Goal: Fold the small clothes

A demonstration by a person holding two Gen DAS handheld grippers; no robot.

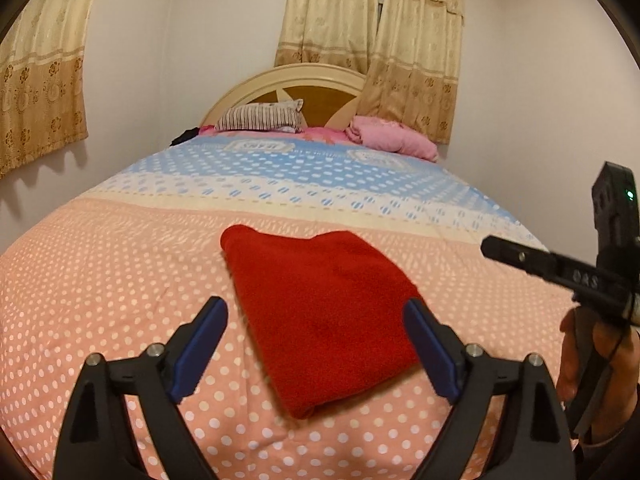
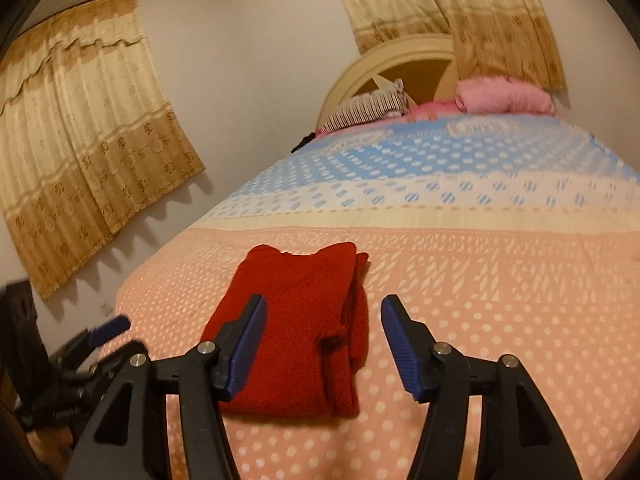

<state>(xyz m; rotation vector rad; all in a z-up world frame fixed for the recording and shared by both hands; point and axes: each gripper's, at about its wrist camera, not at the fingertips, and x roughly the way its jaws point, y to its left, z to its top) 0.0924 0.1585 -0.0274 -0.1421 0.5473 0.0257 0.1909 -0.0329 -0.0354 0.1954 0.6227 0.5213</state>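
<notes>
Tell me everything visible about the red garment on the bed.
The red garment is a deep red, fuzzy, fleece-like piece folded into a compact, roughly rectangular stack. The right wrist view shows layered edges along its right side and a notch at the far edge. It lies flat on the pink polka-dot part of the bedspread, which is all that touches it. Both grippers are open and off it.

Plain red garment (image 1: 324, 312) on pink white-dotted bedspread (image 1: 100, 280), blue band beyond
</notes>
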